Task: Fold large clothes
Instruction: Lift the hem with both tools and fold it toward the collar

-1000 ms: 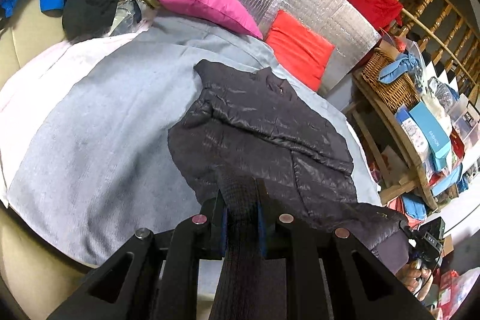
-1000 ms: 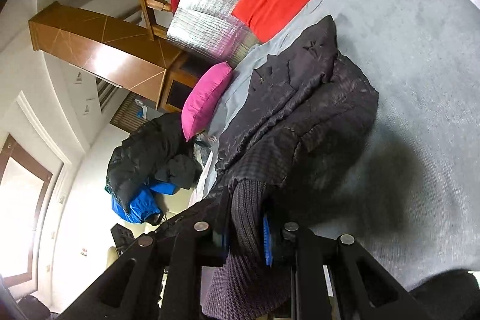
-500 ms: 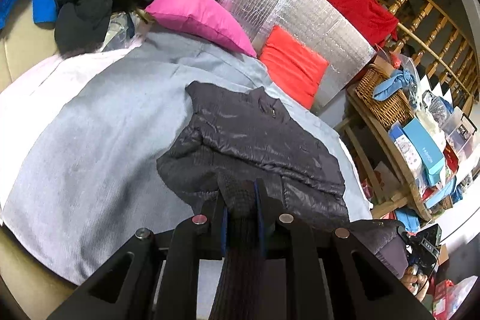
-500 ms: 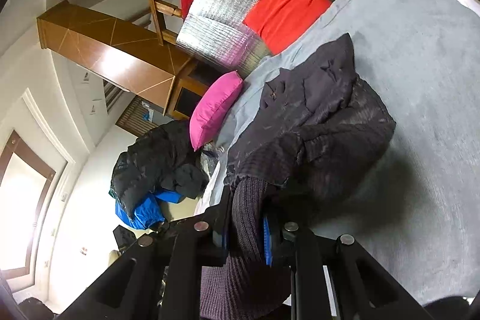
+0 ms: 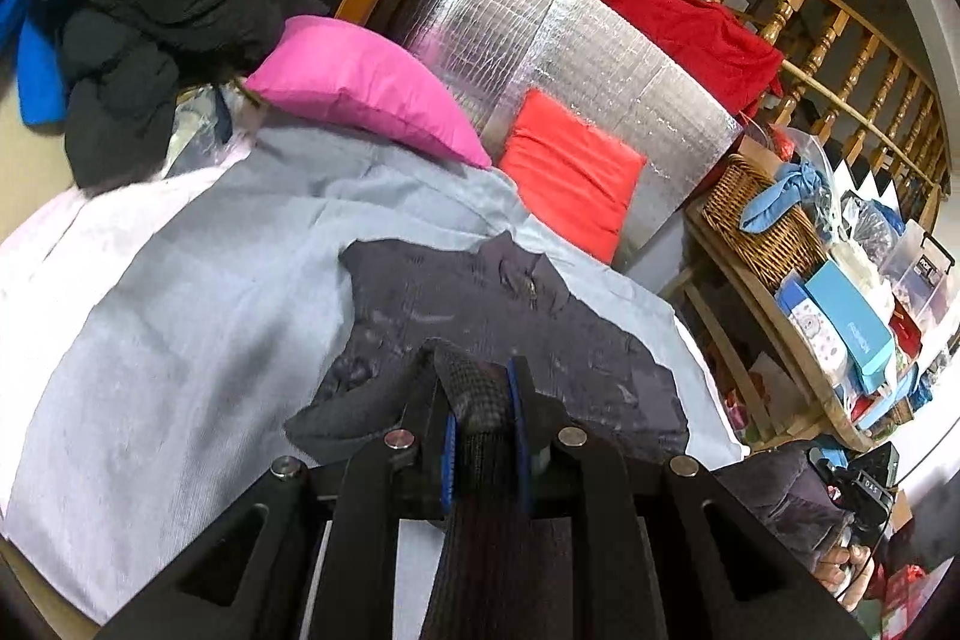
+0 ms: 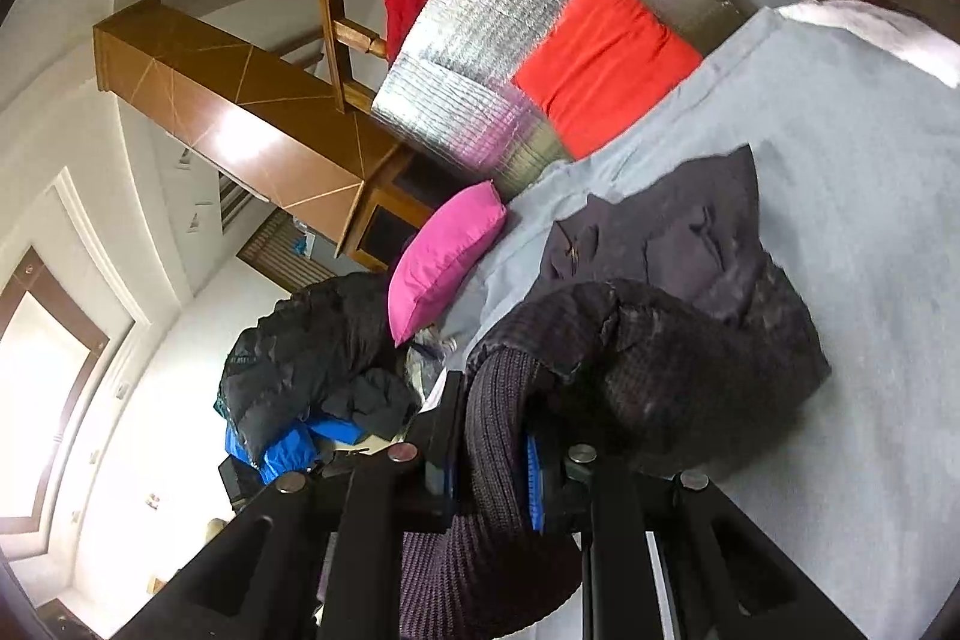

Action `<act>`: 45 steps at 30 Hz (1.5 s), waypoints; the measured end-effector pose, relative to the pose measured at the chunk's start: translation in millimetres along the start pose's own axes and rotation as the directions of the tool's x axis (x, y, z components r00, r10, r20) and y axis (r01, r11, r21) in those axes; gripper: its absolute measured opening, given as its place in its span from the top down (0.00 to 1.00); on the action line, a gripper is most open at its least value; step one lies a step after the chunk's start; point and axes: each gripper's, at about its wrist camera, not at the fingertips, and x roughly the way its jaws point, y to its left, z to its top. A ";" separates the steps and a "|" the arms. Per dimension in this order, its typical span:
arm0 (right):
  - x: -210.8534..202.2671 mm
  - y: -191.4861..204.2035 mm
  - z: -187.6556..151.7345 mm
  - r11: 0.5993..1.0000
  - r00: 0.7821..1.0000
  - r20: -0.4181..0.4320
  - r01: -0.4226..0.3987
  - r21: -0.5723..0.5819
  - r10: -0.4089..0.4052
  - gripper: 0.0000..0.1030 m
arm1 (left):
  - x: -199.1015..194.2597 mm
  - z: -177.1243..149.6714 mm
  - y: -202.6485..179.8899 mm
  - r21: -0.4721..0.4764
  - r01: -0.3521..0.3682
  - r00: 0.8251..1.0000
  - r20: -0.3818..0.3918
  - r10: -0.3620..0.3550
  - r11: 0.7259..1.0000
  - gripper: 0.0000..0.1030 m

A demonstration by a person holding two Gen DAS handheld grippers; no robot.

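While the dark puffy jacket lies on the grey blanket, its collar points toward the red cushion and its knit hem comes back to the grippers. Left gripper pinches the hem tight. Right gripper pinches it too. A wicker basket holds blue cloth. Box writing is too blurry.

A dark grey quilted jacket with a ribbed knit hem lies on the grey-blue bed cover, collar at the far end, its near hem lifted and bunched up off the bed.
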 end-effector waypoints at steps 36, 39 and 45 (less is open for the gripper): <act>78.6 25.2 127.5 0.992 0.992 0.101 0.081 -0.096 -0.071 0.83 | 77.8 104.7 -19.2 0.003 -0.037 0.994 0.101 0.036 0.999 0.85; 91.6 23.5 137.9 0.990 0.991 0.100 0.101 -0.103 -0.090 0.83 | 91.6 112.9 -18.8 0.009 -0.057 0.994 0.097 0.055 0.998 0.84; 116.8 10.7 154.5 0.987 0.988 0.101 0.130 -0.099 -0.120 0.83 | 119.8 122.5 -14.7 0.012 -0.075 0.994 0.086 0.074 0.997 0.85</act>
